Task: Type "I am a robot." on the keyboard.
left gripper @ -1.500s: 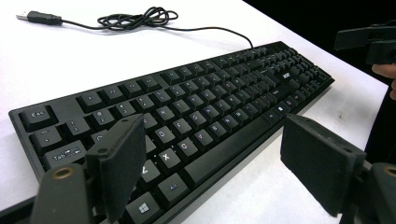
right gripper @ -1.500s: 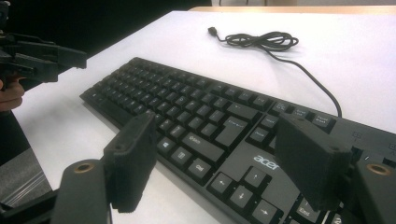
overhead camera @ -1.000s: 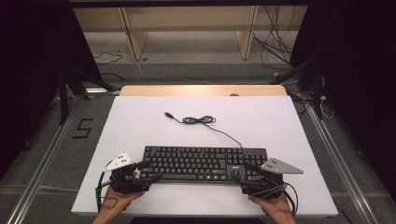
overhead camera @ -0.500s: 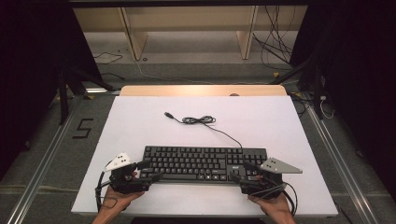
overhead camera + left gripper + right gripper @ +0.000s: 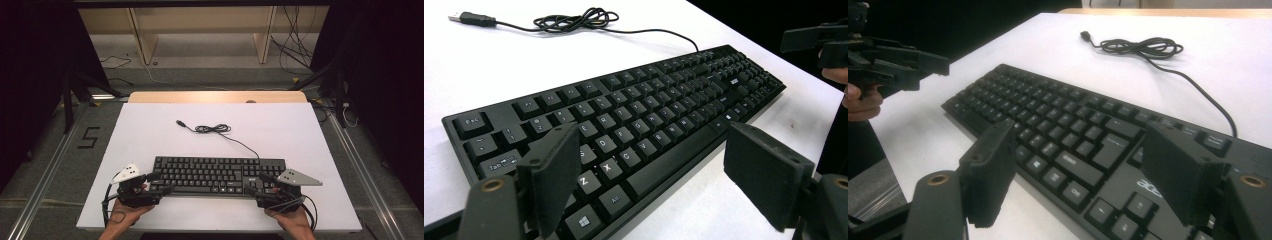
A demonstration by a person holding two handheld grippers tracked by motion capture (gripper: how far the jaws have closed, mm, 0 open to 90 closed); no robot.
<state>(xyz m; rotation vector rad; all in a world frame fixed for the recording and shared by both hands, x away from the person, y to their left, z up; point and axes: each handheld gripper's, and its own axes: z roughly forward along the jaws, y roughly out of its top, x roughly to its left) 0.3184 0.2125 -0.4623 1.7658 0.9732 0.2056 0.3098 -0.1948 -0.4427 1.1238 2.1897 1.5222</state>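
The black keyboard (image 5: 217,175) is found at the 6 o'clock edge of the white table (image 5: 300,130), its cable (image 5: 215,129) coiled toward 12 o'clock, and it is flanked by the left gripper (image 5: 159,184) at 9 o'clock and the right gripper (image 5: 256,184) at 3 o'clock, both with jaws spread wide and nothing held. If the ends are to be gripped, each pair of jaws should be closed squarely over the keyboard's edge, evenly on both sides, so that keys are not pressed. No containers are seen on the table.
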